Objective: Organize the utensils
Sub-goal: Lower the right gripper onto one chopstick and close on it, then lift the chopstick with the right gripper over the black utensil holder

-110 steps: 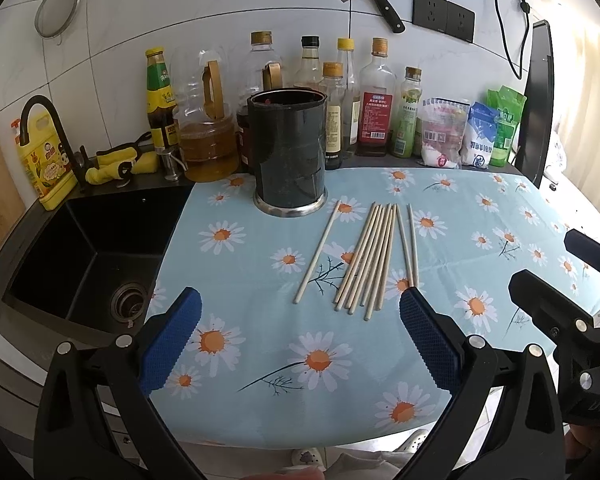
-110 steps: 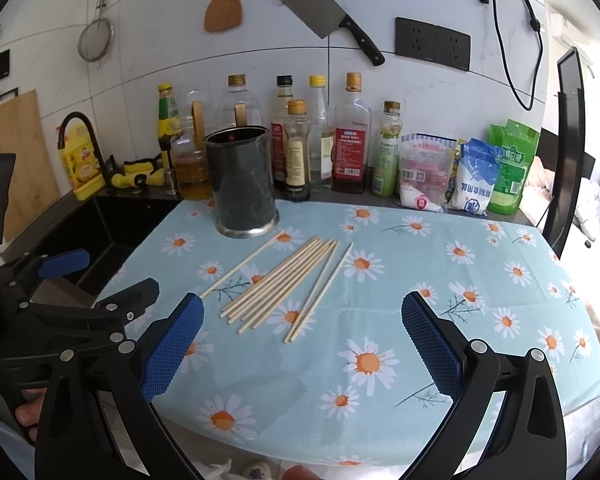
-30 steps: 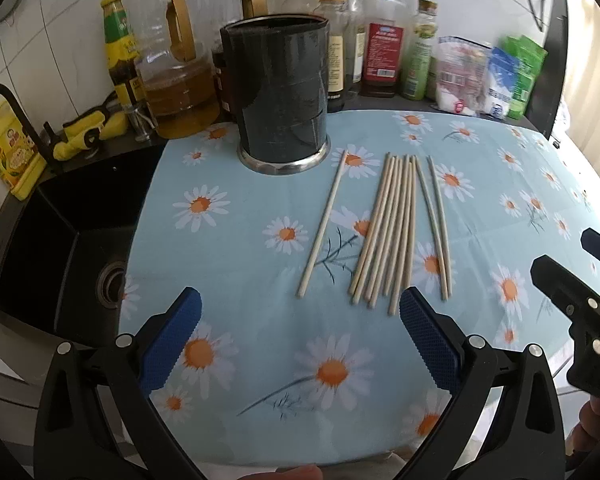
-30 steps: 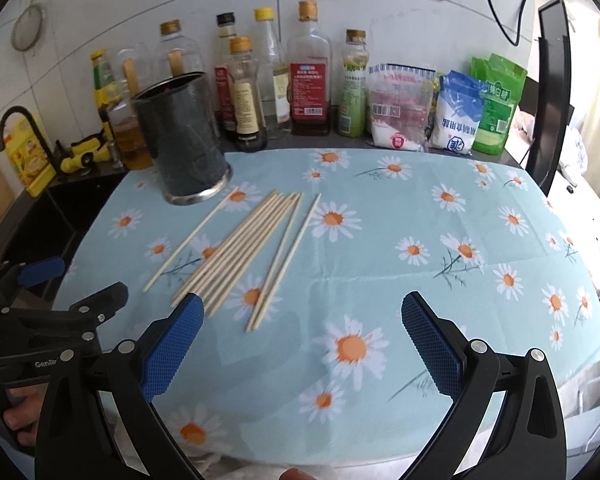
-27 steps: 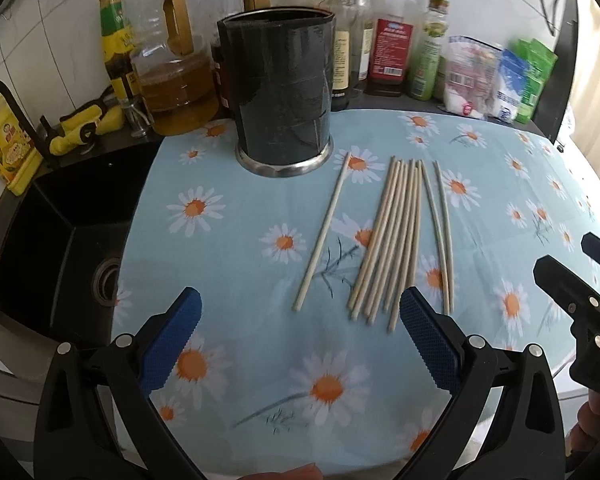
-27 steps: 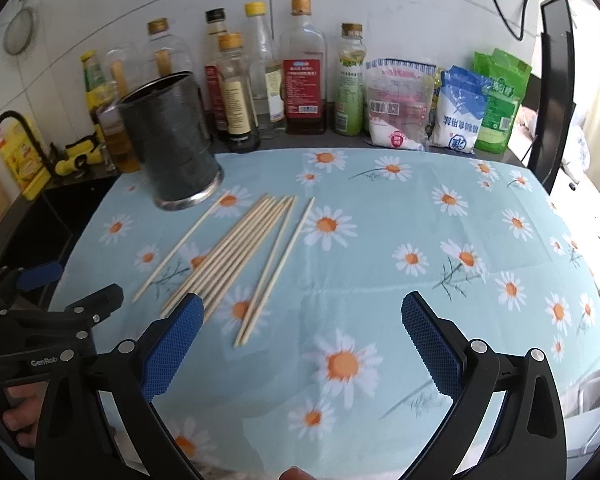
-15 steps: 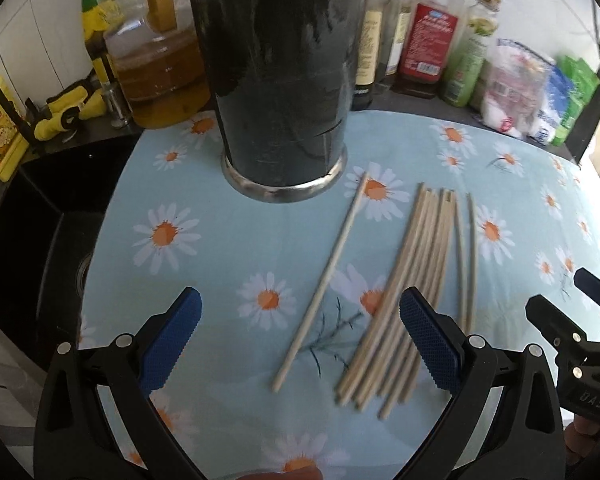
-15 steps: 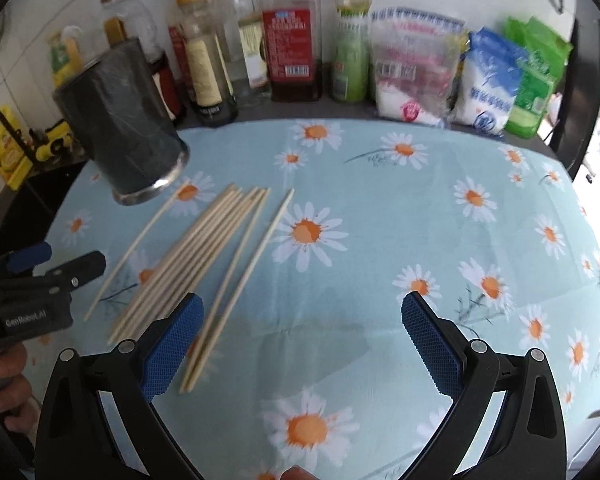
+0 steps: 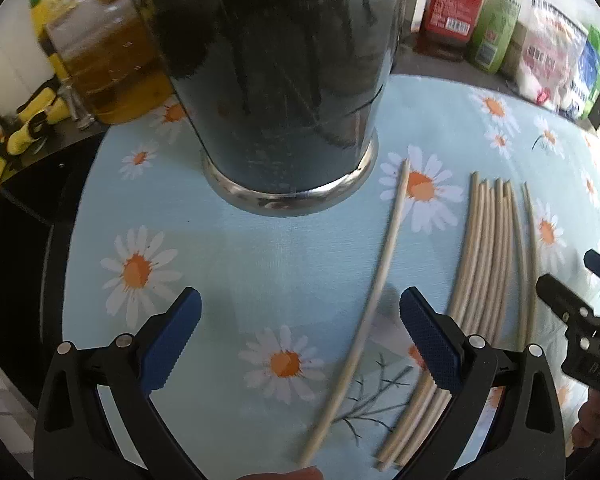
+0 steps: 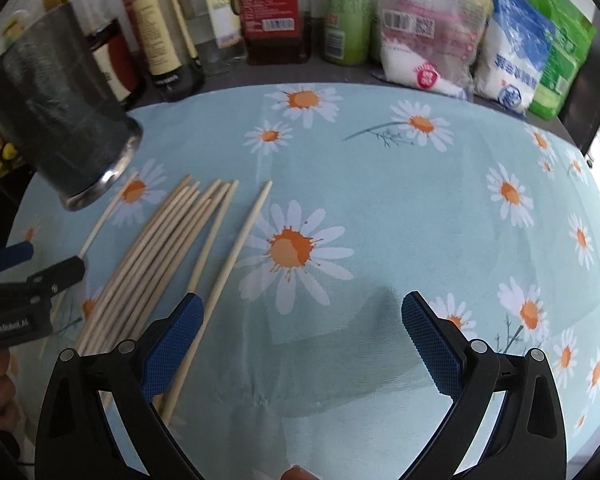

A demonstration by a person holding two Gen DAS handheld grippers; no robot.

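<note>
Pale, matt wooden chopsticks [image 9: 485, 256] lie on smooth printed tablecloth [image 9: 260, 264]; the dark holder [image 9: 284, 80] (shiny metal base) looks glossy.

Left gripper [image 9: 300, 334] and right gripper [image 10: 302, 338]: black plastic frames, silver screws. Blue ribbed pads [image 9: 428, 344] line the inner fingers; white lettering marks the bodies.

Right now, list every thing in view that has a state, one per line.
left tool: open, holding nothing, low over the cloth.
right tool: open, holding nothing.
single chopstick: flat on the cloth, apart from the bundle, between the left tool's fingers.
chopstick bundle: flat, side by side, none picked up.
black holder: upright on the cloth.
</note>
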